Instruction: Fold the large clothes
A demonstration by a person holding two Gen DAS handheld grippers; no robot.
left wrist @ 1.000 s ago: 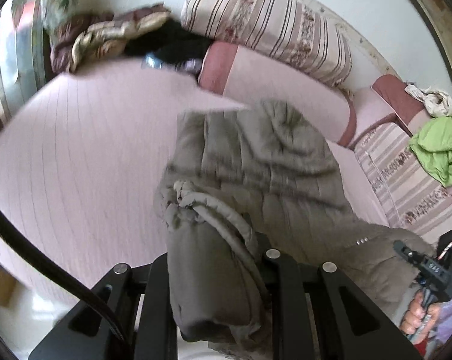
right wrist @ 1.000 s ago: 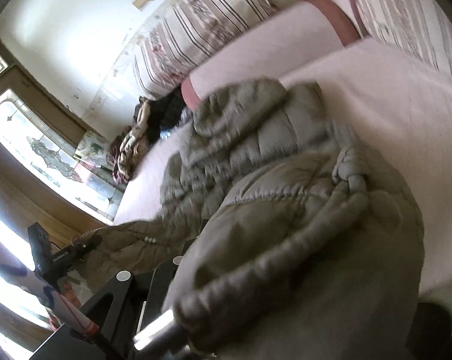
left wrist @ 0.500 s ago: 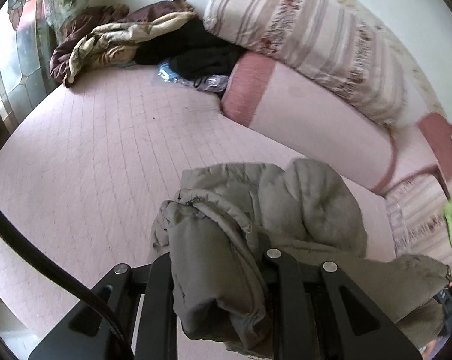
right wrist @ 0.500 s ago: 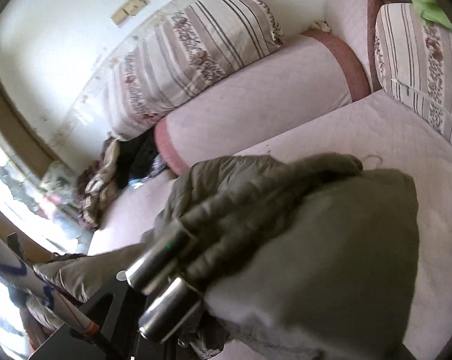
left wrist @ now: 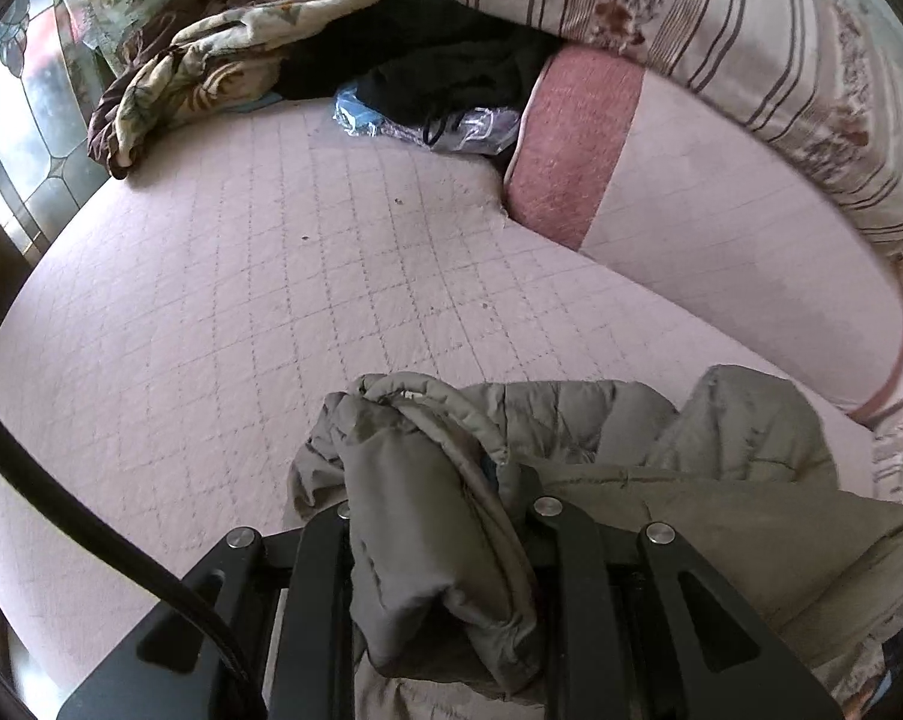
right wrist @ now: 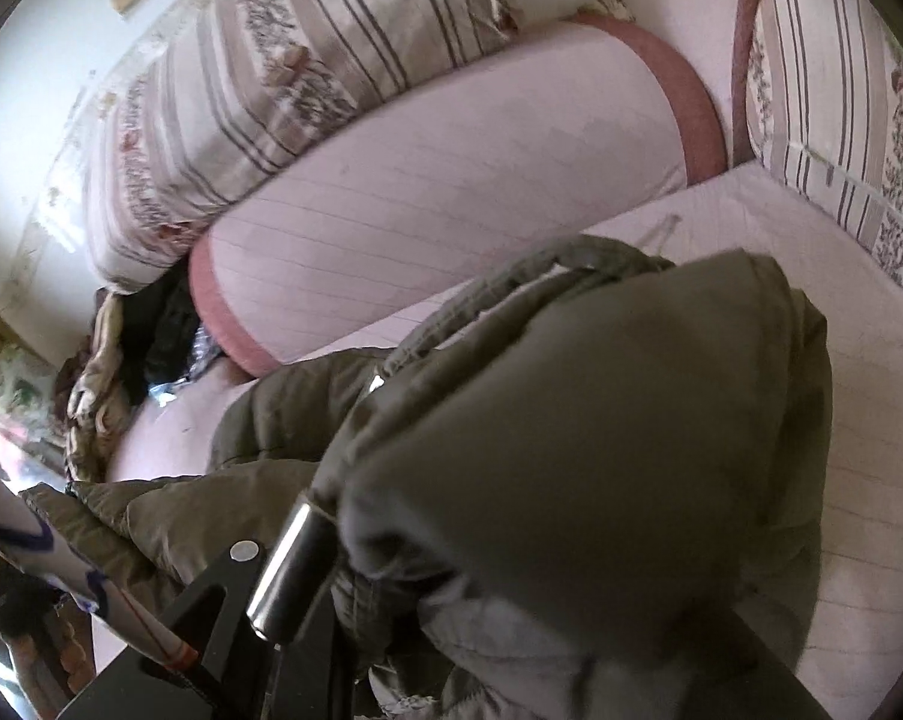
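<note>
An olive-grey padded jacket (left wrist: pixel 661 468) lies bunched at the near edge of the pink quilted bed (left wrist: pixel 271 300). My left gripper (left wrist: pixel 433 516) is shut on a thick fold of the jacket, which drapes between and over its black fingers. In the right wrist view the jacket (right wrist: pixel 601 450) fills the lower half. My right gripper (right wrist: pixel 427 588) is shut on another bunch of it; the fabric hides the fingers, and a metal cylinder (right wrist: pixel 283 564) pokes out beside it.
A pink bolster (left wrist: pixel 691 210) and striped cushions (left wrist: pixel 721 30) line the far side. A heap of blankets and dark clothes (left wrist: pixel 307 42) lies at the far left by a stained-glass window (left wrist: pixel 19 120). Another striped cushion (right wrist: pixel 841 120) stands on the right.
Both grippers have pulled the jacket back toward the near edge of the bed. It lay spread further up the bed before; now more bare quilt shows beyond it.
</note>
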